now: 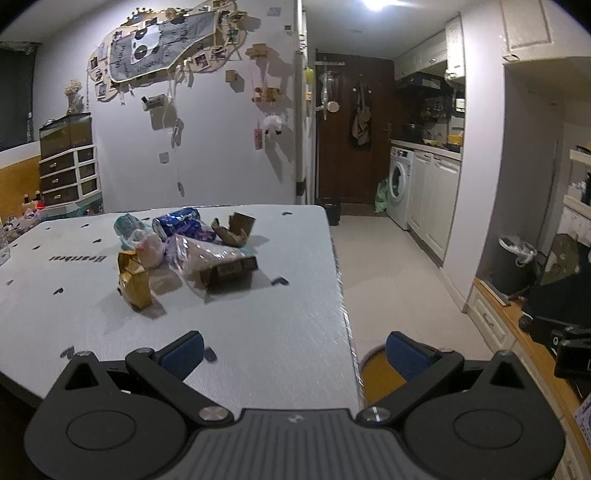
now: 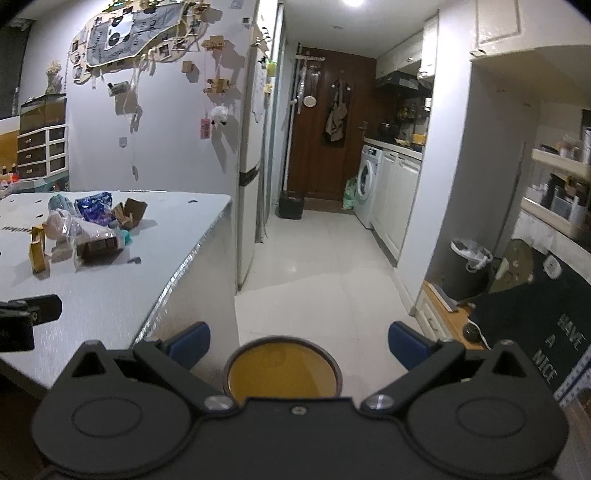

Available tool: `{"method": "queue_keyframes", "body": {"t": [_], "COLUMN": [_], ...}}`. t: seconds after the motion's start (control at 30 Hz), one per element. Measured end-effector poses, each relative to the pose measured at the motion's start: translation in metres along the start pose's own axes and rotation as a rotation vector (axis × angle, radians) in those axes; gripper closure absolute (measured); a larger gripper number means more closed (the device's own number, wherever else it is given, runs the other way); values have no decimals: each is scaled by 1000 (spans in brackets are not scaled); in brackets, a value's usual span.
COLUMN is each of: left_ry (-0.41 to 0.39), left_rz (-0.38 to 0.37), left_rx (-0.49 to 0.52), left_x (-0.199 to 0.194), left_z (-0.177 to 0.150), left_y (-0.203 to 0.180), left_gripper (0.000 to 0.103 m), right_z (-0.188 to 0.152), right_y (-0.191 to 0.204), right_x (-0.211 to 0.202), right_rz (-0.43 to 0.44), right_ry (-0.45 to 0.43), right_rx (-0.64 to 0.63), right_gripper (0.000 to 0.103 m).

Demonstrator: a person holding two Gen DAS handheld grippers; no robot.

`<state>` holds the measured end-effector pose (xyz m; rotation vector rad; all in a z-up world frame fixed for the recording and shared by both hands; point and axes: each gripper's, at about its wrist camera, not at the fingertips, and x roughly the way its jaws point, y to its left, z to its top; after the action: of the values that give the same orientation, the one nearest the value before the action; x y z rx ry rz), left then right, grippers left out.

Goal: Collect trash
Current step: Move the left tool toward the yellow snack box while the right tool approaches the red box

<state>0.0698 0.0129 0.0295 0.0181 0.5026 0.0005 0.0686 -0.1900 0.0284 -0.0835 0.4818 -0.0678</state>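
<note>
Near the desk's (image 1: pixel 258 350) far end, well back from its right edge, lies the trash pile (image 1: pixel 184 251). Left gripper (image 1: pixel 293 354) hovers over that edge, right gripper (image 2: pixel 299 343) beyond it above a yellow bin (image 2: pixel 282 373); both fingers spread wide, empty.

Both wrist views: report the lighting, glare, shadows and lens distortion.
Left wrist view: a ceiling light blows out at the top edge; the room is dim, and the trash pile casts soft shadows on the table. Straight walls bow and the corners go black.
Right wrist view: the same ceiling glare, a pale reflection on the floor, and curved door and wall lines from the fisheye.
</note>
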Motion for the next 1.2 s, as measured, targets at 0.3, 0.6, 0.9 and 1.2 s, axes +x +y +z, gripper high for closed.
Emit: {"method": "queue_keyframes", "body": {"t": [0.3,0.6,0.9,1.2], "left_ry": [10,30,46,80], "left_rz": [75,189,266,293], "left_rx": [-70,-130,-212,-216], "left_x": [43,79,114,168], "left_z": [28,47,60,68], "left_y": [45,107,171,207], "left_gripper": [0,0,0,0], "right_z": [37,74,97,103], "right_y": [44,102,163,212], "right_x": [53,106,158,209], "right_rz": [84,182,277,393], "right_ry": [-13,-23,0,55], "right_rx": [-38,-73,-87,-124], "right_gripper": [0,0,0,0]}}
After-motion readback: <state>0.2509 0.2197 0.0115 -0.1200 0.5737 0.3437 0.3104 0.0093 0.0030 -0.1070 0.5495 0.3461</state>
